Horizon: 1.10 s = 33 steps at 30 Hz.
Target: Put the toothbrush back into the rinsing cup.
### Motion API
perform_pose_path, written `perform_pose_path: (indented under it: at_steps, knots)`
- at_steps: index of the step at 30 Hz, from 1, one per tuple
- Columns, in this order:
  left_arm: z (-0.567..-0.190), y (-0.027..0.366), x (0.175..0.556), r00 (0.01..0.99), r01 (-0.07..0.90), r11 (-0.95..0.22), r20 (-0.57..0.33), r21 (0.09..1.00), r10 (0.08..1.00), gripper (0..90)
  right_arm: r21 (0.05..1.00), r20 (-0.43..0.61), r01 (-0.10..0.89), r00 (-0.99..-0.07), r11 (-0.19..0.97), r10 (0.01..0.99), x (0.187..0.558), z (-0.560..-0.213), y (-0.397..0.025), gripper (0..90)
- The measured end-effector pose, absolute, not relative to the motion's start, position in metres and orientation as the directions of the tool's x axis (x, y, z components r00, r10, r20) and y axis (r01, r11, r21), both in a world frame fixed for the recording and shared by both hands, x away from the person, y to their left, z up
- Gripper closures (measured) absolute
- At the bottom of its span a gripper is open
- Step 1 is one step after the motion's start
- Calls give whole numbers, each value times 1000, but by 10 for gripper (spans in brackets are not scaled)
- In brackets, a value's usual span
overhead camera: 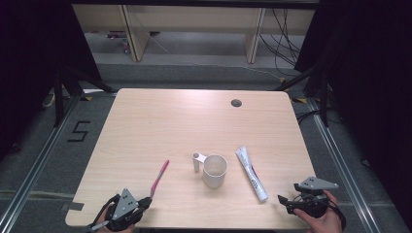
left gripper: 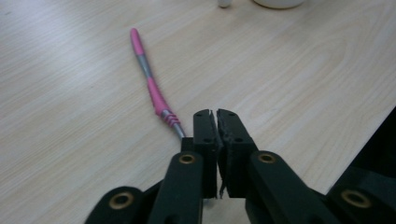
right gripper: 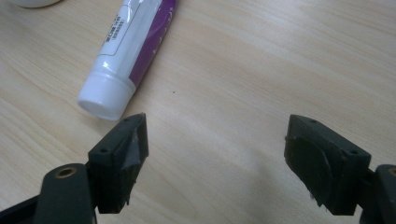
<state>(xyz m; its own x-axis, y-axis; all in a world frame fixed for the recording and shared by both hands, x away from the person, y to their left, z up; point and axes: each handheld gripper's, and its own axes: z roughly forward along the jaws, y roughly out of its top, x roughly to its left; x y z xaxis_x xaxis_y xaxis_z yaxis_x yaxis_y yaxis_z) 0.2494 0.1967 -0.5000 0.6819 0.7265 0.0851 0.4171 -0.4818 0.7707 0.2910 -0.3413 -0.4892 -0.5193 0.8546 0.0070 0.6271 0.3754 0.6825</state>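
left gripper (overhead camera: pixel 144 203) sits low at the near left edge of the bench (overhead camera: pixel 160 121), its fingers (left gripper: pixel 205 135) pressed together with the grey neck of the pink toothbrush (left gripper: pixel 150 86) running in just beside and under the left one — whether they actually pinch it, i cannot tell — while the brush lies flat, angling away toward the white cup (overhead camera: pixel 214 171). over on the near right, the right gripper (right gripper: pixel 215 154) hovers with fingers (right gripper: pixel 122 149) spread wide and nothing between them, the capped end of the white-and-purple toothpaste tube (right gripper: pixel 128 46) lying just beyond its left fingertip, right of the cup.
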Motion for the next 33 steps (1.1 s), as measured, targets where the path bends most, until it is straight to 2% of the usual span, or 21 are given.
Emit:
perform_pose_path:
  at_steps: [5,6,8,10,13,33]
  knots:
    - [-504,194,252,691,438,-507,83,742,718,895,677,45,644,-519,356,854,290,-492,-339,232]
    - [-505,193,253,695,442,-508,76,740,715,895,689,12,614,-539,384,842,292,-492,-341,232]
    - [-507,192,254,690,450,-507,74,735,720,895,689,12,614,-541,385,841,292,-492,-341,232]
    - [-508,190,256,694,458,-504,60,732,717,895,670,56,652,-519,353,853,290,-490,-338,233]
    - [-509,189,260,697,473,-516,55,714,715,895,669,60,656,-517,350,854,290,-490,-337,233]
    - [-511,203,271,683,505,-544,74,670,726,894,683,24,625,-536,378,844,291,-491,-338,236]
